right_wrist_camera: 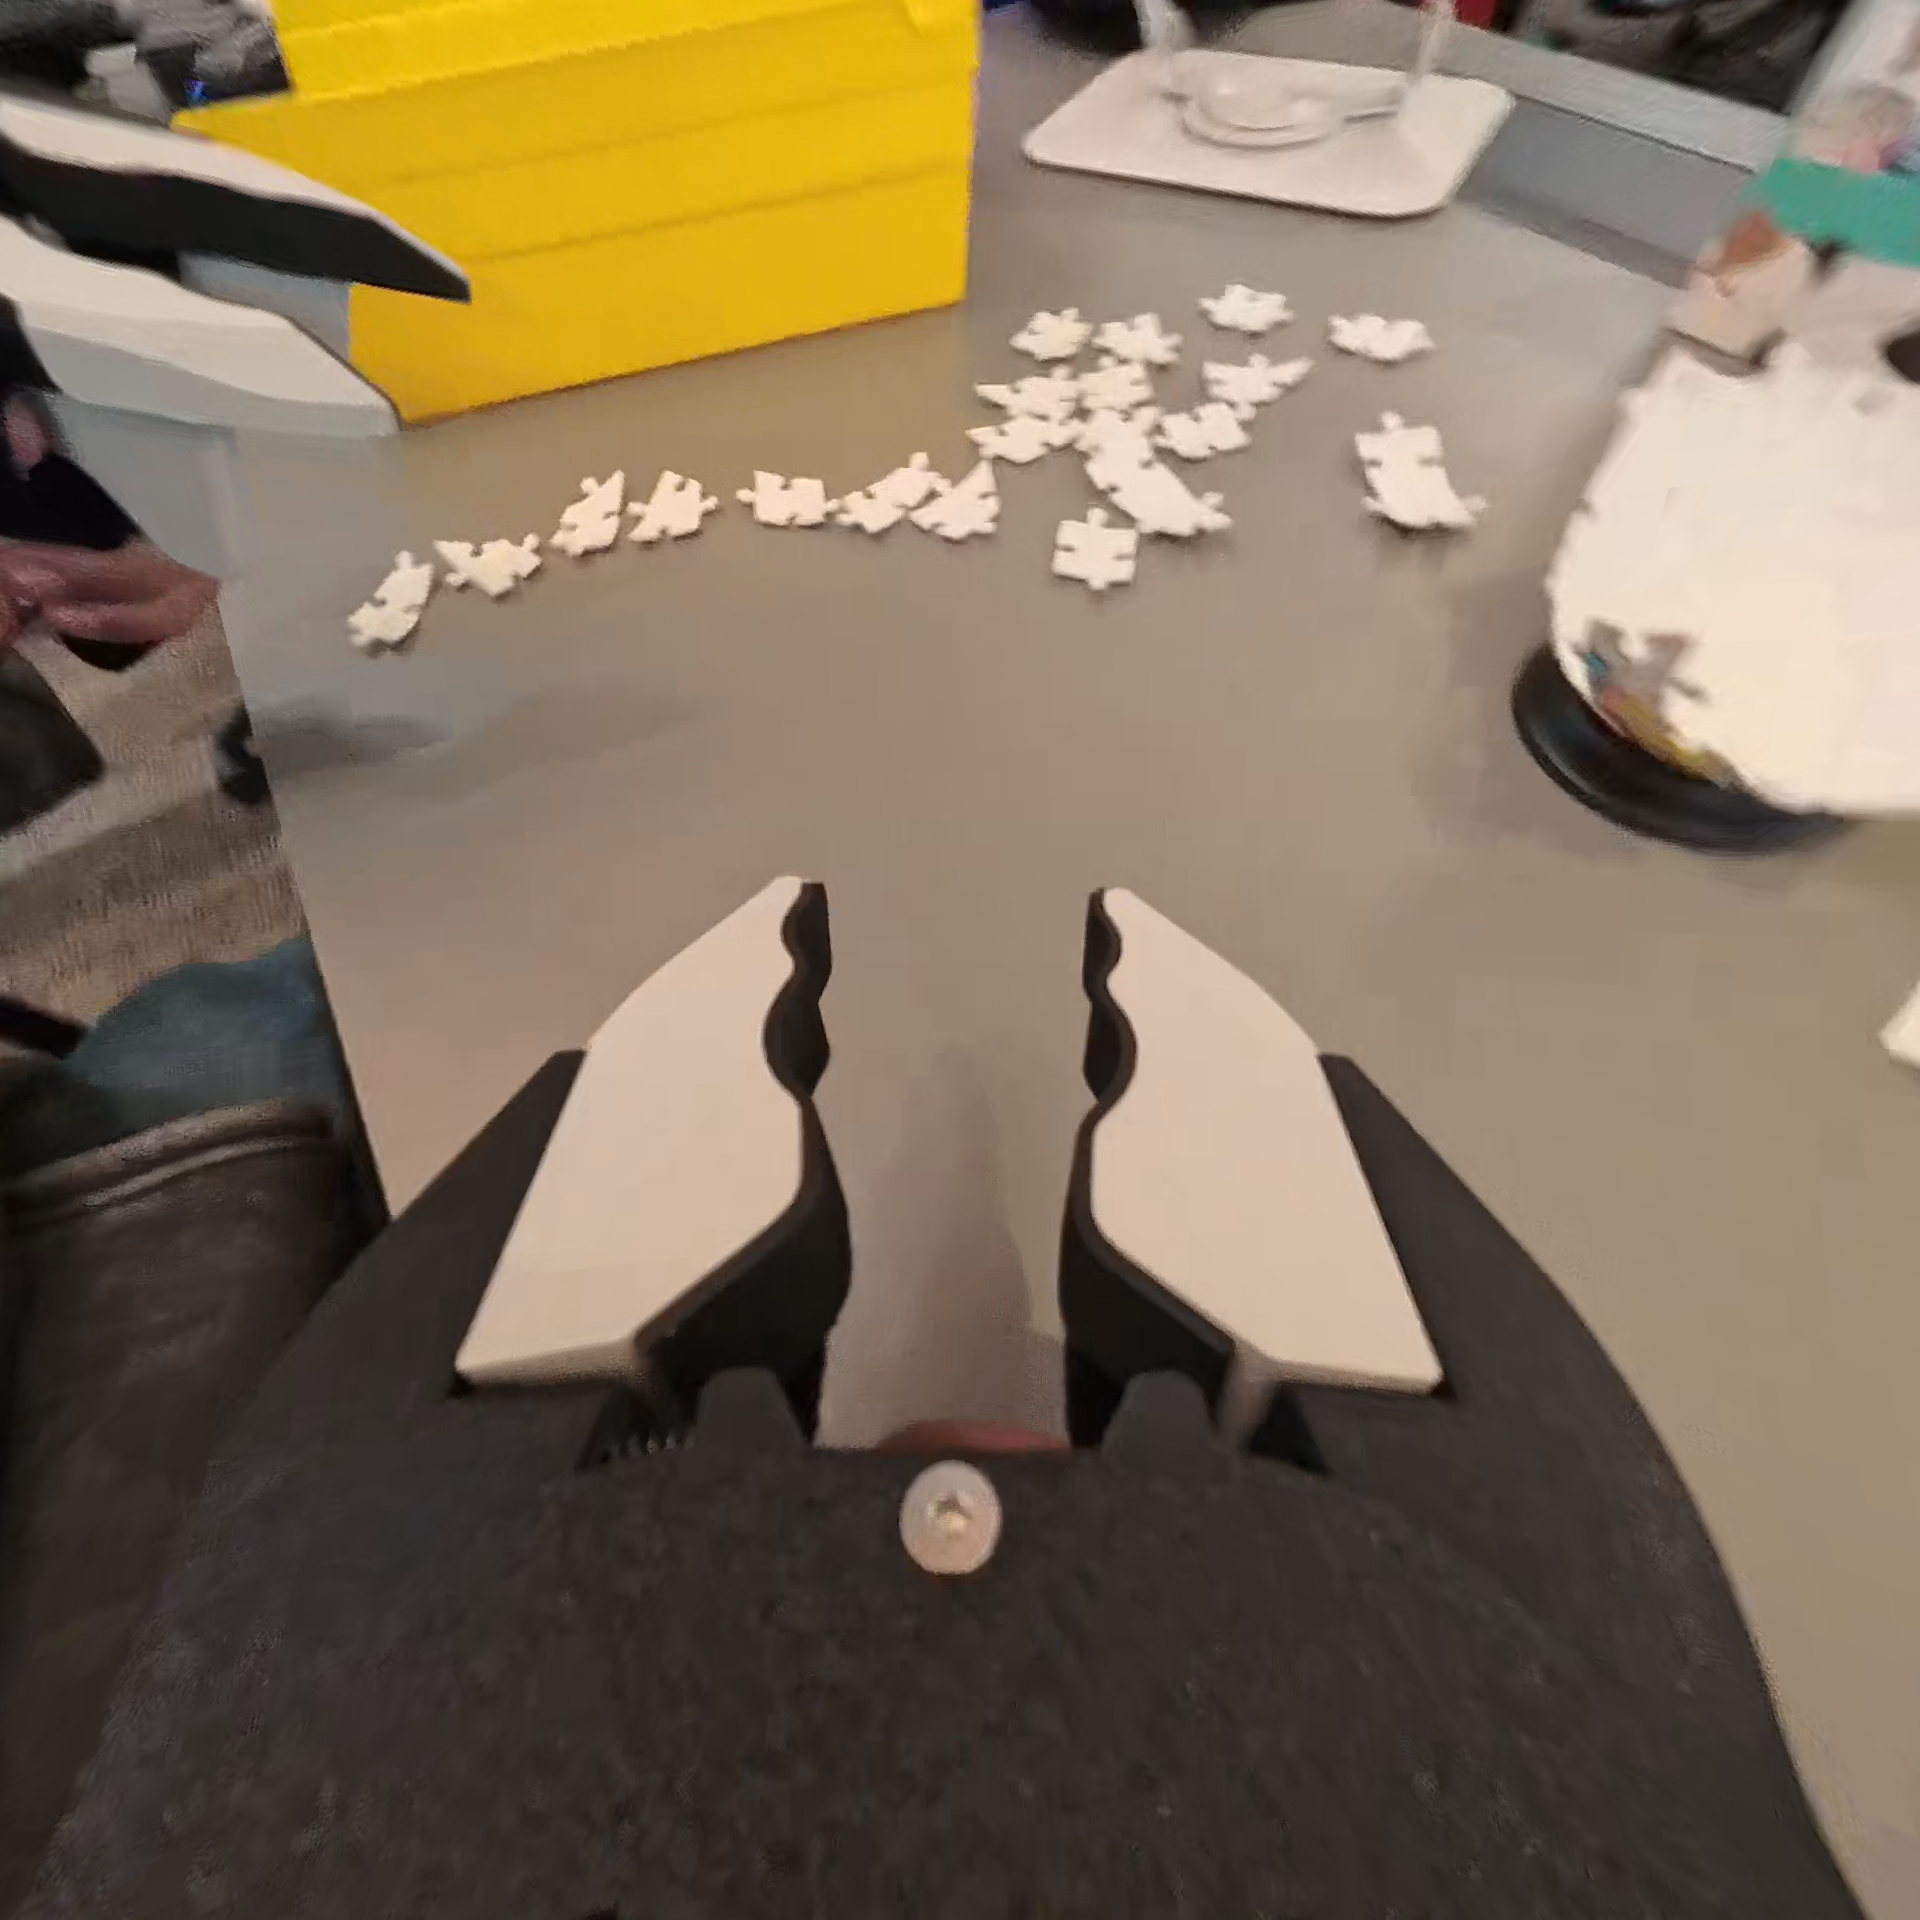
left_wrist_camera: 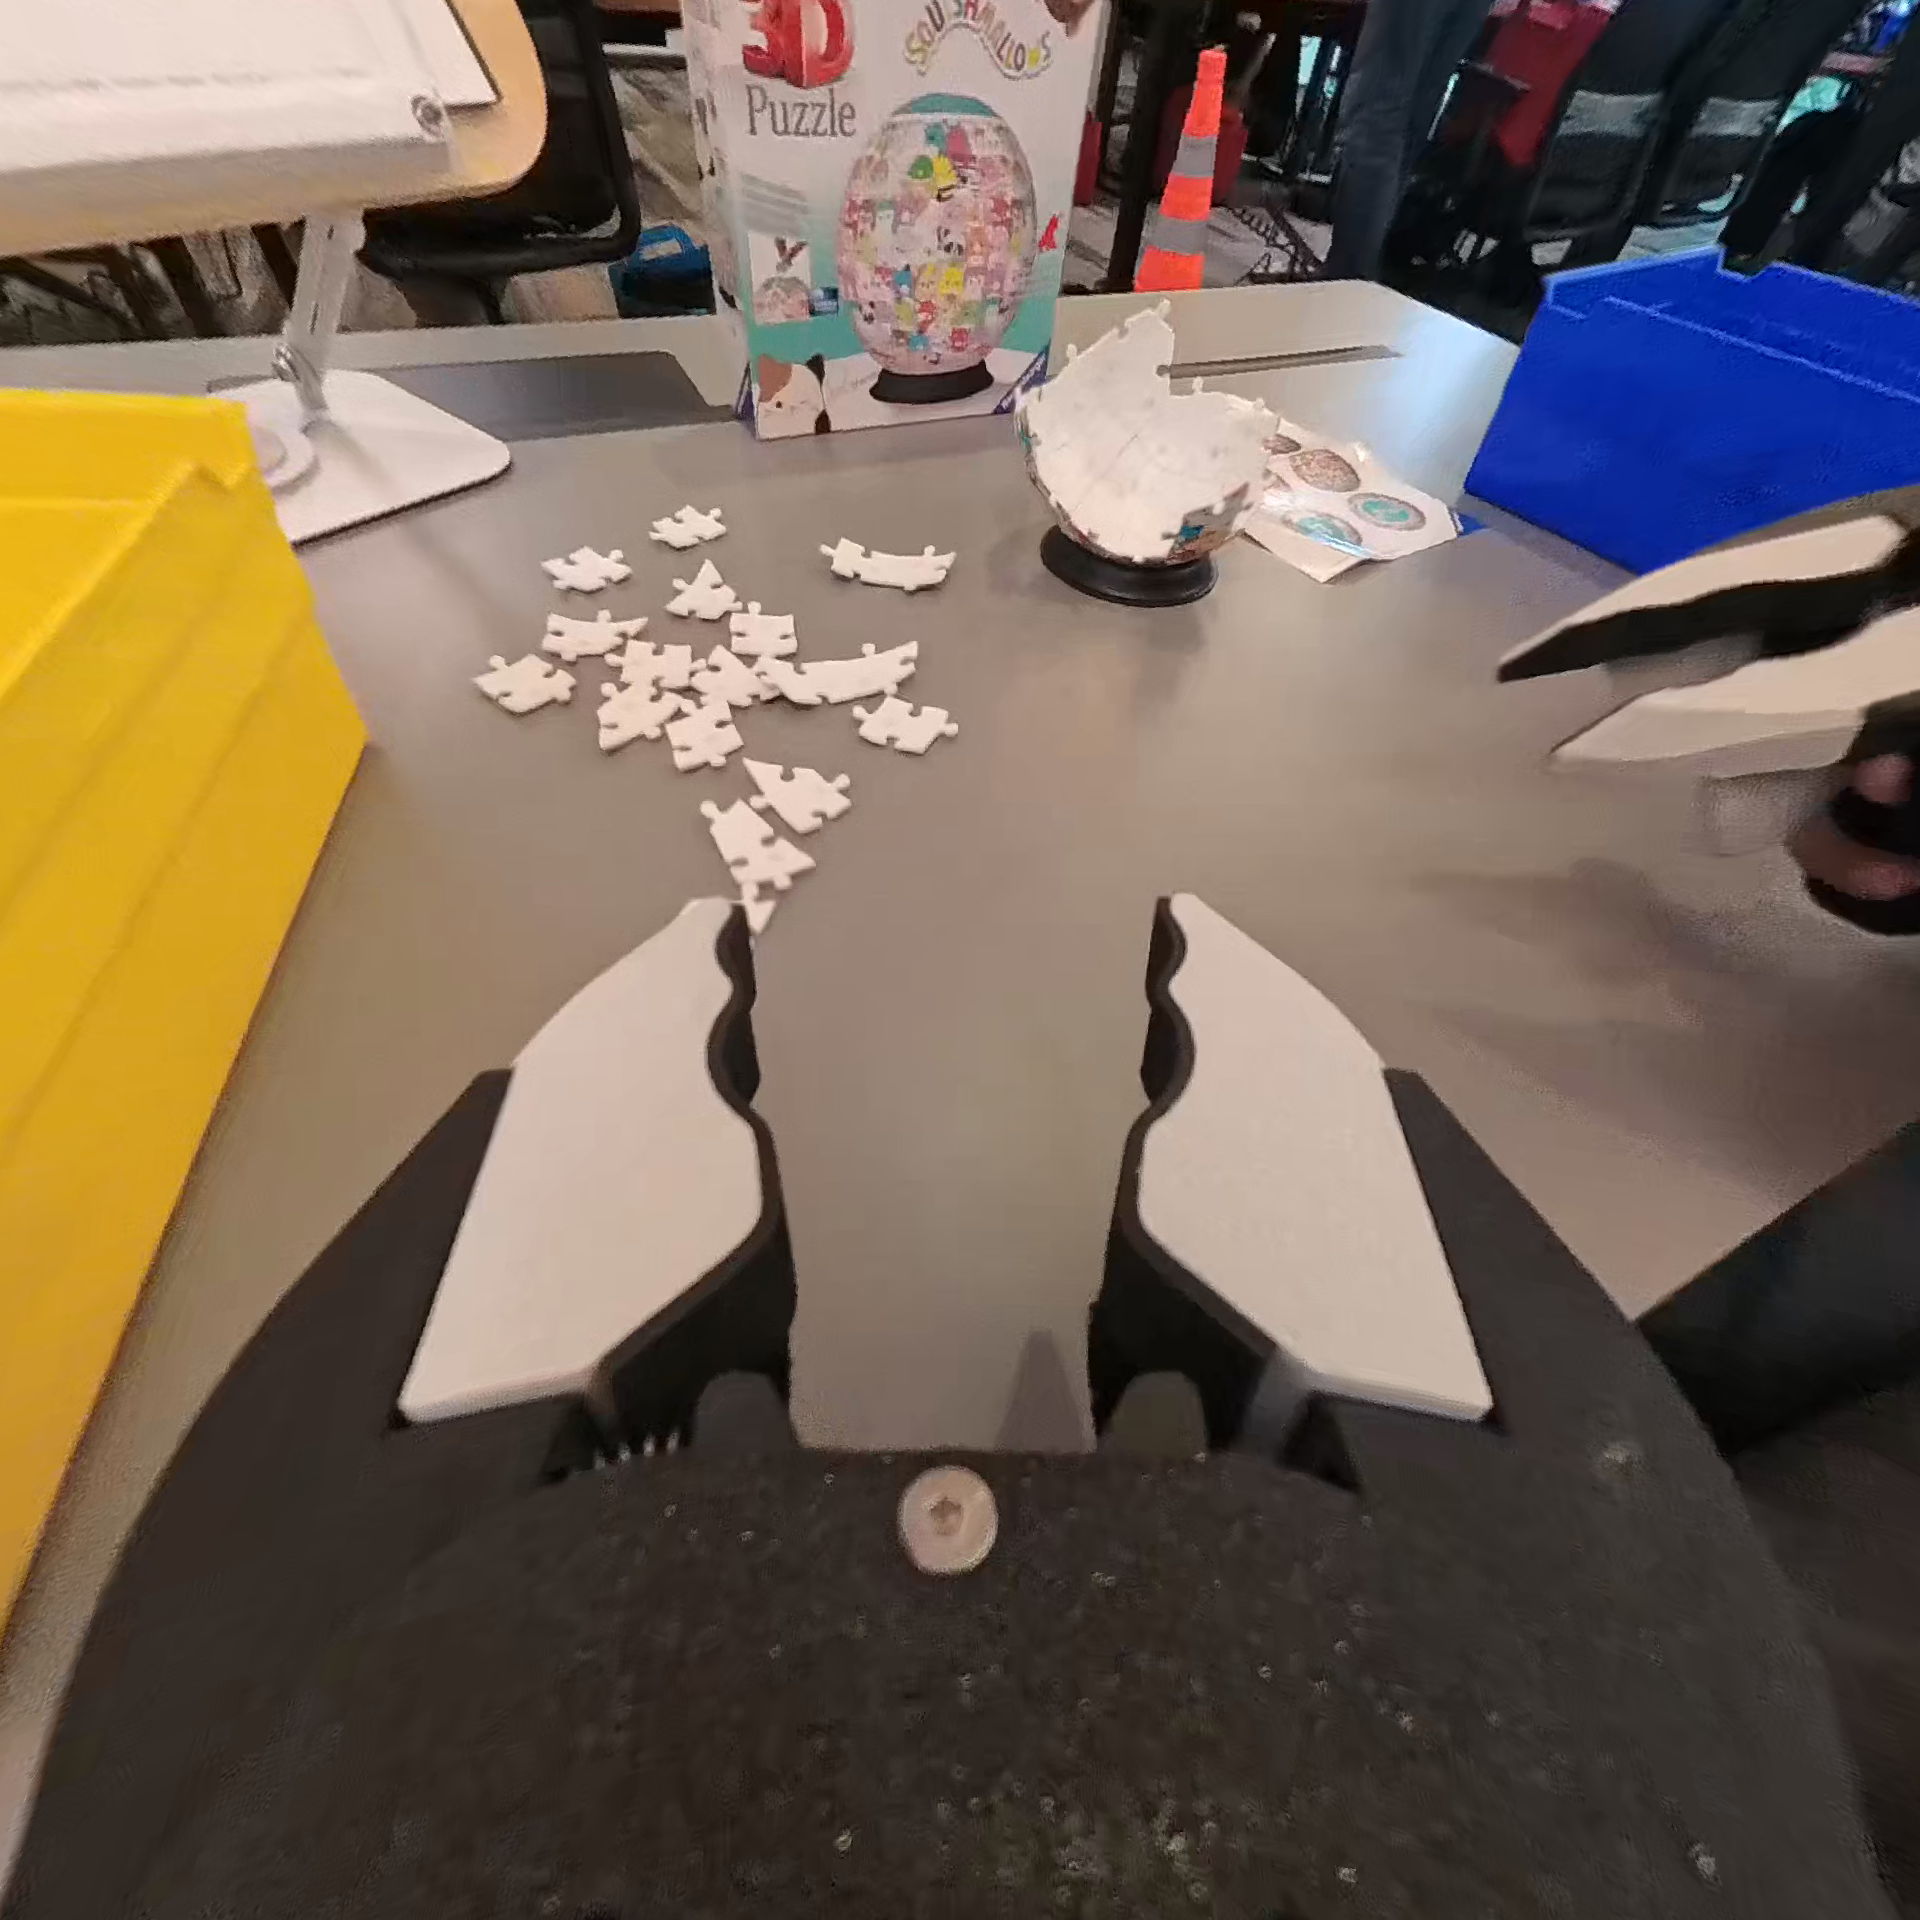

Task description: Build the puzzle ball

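Note:
A partly built puzzle ball (left_wrist_camera: 1143,468), white inside, sits tilted on a black round stand (left_wrist_camera: 1130,566) at the back of the grey table; it also shows at the right of the right wrist view (right_wrist_camera: 1766,582). Several loose white puzzle pieces (left_wrist_camera: 717,675) lie scattered left of it, also in the right wrist view (right_wrist_camera: 1101,447). My left gripper (left_wrist_camera: 951,914) is open and empty, just short of the nearest pieces. My right gripper (right_wrist_camera: 956,899) is open and empty above bare table; it also shows at the right edge of the left wrist view (left_wrist_camera: 1538,707).
A yellow bin (left_wrist_camera: 135,790) stands at the left and a blue bin (left_wrist_camera: 1704,416) at the back right. The puzzle box (left_wrist_camera: 894,208) stands behind the pieces. A sticker sheet (left_wrist_camera: 1340,499) lies beside the ball. A white stand base (left_wrist_camera: 384,447) is at back left. To the partly built puzzle ball (left_wrist_camera: 1143,468): right tips about 20 cm, left tips about 35 cm.

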Available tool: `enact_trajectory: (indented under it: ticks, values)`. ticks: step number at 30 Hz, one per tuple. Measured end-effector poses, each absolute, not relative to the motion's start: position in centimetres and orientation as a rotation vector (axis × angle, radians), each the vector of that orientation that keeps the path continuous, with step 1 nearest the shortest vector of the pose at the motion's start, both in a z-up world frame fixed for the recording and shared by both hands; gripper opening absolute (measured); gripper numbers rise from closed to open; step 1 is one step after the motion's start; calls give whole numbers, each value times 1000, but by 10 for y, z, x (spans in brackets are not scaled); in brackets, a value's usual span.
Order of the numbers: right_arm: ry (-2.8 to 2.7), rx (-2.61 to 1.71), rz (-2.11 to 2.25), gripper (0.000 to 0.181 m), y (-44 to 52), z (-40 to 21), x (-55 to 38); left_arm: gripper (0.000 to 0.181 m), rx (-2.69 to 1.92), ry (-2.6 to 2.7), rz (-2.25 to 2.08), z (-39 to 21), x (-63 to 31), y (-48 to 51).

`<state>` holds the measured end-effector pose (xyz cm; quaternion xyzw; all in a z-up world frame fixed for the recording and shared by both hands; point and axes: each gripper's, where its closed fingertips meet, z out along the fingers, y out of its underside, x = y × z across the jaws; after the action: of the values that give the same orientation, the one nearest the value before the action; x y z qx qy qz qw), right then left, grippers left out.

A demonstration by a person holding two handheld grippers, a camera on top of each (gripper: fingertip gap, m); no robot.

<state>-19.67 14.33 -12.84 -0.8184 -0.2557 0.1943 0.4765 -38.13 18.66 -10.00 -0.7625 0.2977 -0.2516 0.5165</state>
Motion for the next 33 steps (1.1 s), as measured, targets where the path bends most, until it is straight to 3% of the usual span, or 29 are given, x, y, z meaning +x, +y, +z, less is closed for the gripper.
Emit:
enact_trajectory:
  ticks: [9, 20, 27, 33]
  values:
    - [-262, -2030, 513, 49, 130, -131, -134, 72, -1716, 902, -485, -87, -333, 200]
    - [-475, -2038, 404, 49, 154, -136, -148, 72, -1884, 725, -258, -88, -443, 186]
    - [-386, -2061, 408, 50, 181, -126, -124, 73, -1927, 717, -591, -97, -393, 178]
    - [-258, -2096, 227, 50, 234, -102, -51, 74, -1911, 946, -550, -61, -319, 241]
